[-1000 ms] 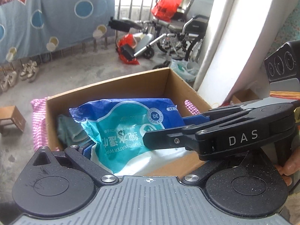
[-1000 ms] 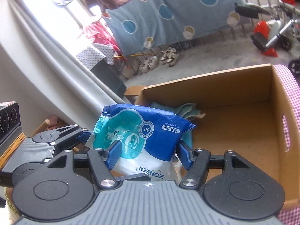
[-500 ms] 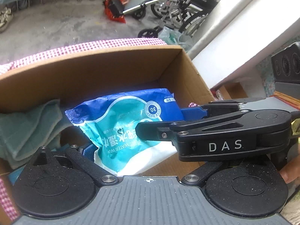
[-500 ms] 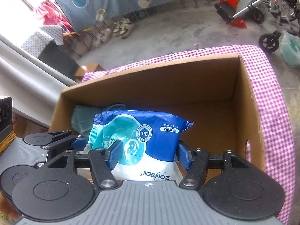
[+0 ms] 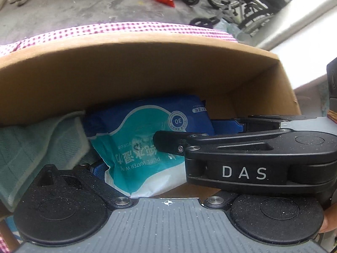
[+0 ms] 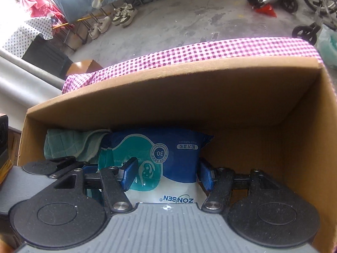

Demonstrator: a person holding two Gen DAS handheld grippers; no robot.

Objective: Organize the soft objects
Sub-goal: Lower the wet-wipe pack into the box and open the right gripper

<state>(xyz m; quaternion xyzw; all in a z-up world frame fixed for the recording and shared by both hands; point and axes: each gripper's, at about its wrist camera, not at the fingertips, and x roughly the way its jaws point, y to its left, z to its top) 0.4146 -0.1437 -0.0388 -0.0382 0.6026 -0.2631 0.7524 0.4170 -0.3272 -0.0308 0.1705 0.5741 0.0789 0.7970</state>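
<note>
- Two hand-held grippers on one wet-wipes pack (image 6: 168, 158), low centre, inside cardboard box (image 6: 210, 105) beside green towel (image 6: 69, 143).
- Right hand-held gripper (image 6: 166, 174) clamped across it; left hand-held gripper (image 5: 99, 167): can't tell.
- Pack looks soft, slippery; grip mid-body.

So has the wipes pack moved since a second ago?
Yes. The wipes pack, shut between the right gripper's pads, has gone down from above the cardboard box's rim to inside it.

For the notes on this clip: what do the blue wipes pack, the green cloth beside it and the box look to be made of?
Wipes pack: thin plastic film, glossy, judging by its sheen, crinkles and printed face. Green cloth: woven cotton-like towel, matte, with a faint grid weave and soft folds; the exact fibre cannot be told. Box: plain brown cardboard, matte, with a raw cut rim, likely corrugated.
</note>
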